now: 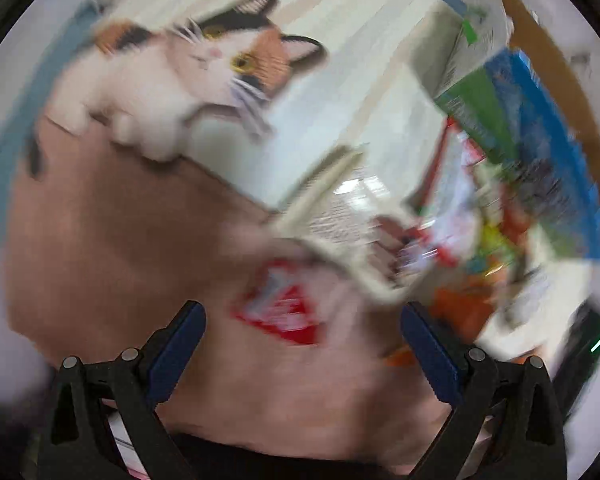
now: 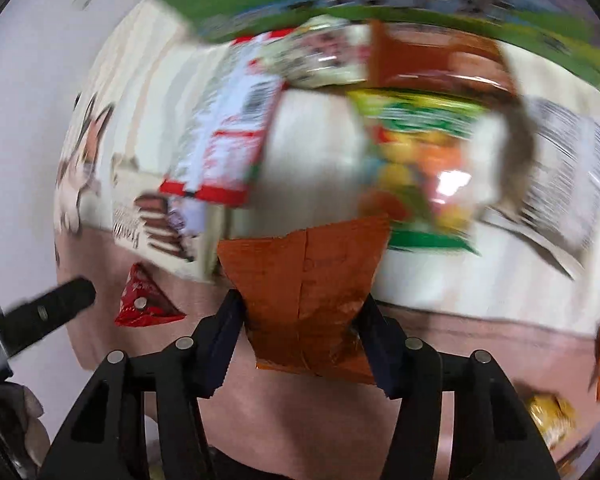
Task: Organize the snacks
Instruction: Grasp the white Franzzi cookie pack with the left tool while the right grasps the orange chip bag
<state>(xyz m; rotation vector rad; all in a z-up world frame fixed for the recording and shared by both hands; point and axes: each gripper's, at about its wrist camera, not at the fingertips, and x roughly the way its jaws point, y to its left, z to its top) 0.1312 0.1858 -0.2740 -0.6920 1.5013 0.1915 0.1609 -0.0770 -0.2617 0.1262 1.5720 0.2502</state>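
Jaws of right gripper (image 2: 302, 320) pinch crinkly orange foil snack packet (image 2: 308, 296), low centre; lift gently. Left gripper (image 1: 302, 340) gapes empty.

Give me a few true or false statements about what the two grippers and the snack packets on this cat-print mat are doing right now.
1. The right gripper is closed on an orange packet. True.
2. The left gripper clamps the red triangular packet. False: its jaws stand open, nothing gripped.
3. The cloth shows a calico cat. True.
4. The red-and-white packet lies between the right gripper's fingers. False: it lies farther off, above the orange packet in the right wrist view.
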